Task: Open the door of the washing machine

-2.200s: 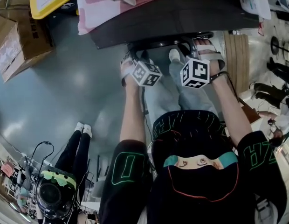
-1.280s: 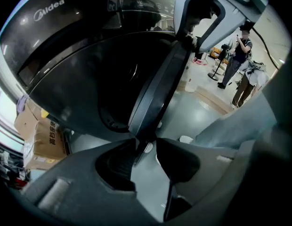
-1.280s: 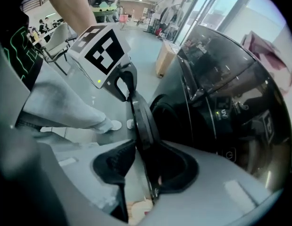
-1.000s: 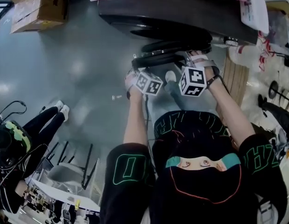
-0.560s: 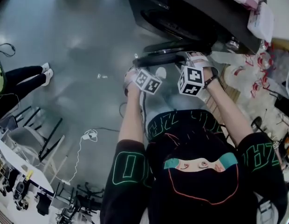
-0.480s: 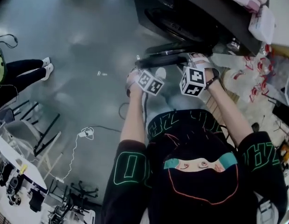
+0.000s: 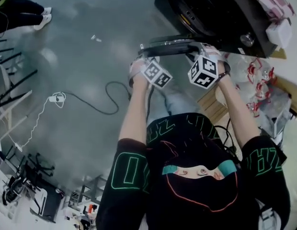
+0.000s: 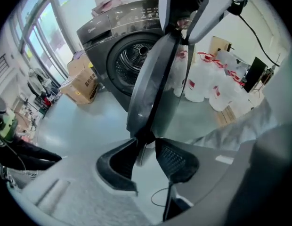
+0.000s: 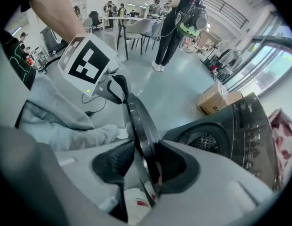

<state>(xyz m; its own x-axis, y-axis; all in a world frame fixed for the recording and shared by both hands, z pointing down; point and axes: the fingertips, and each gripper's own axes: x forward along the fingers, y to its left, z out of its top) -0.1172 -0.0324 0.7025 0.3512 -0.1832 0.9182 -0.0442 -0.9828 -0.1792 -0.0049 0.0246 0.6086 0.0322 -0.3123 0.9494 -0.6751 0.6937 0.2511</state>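
The dark grey washing machine point(image 7: 220, 18) stands at the upper right with its drum point(image 8: 136, 60) uncovered. Its round door point(image 7: 170, 46) is swung out from the front. My left gripper point(image 7: 144, 60) straddles the door's rim point(image 8: 153, 84); its jaws are closing, and a gap still shows beside the right pad point(image 8: 176, 157). My right gripper point(image 7: 202, 52) straddles the rim point(image 9: 139, 121) further along. Its jaws are opening, with the left pad point(image 9: 115, 161) clear of the rim. In the gripper views both grippers point(image 8: 146, 157) point(image 9: 143, 166) point steeply down.
A black cable point(image 7: 91, 102) and a white plug point(image 7: 55, 98) lie on the grey floor to the left. White plastic bags point(image 7: 256, 87) and a wooden board point(image 7: 213, 104) sit right of the machine, a cardboard box point(image 8: 80, 84) on its far side. A person point(image 9: 176, 18) stands further off.
The door has swung further out from the machine, and both grippers have gone with it along its rim. The open drum now shows at the upper right.
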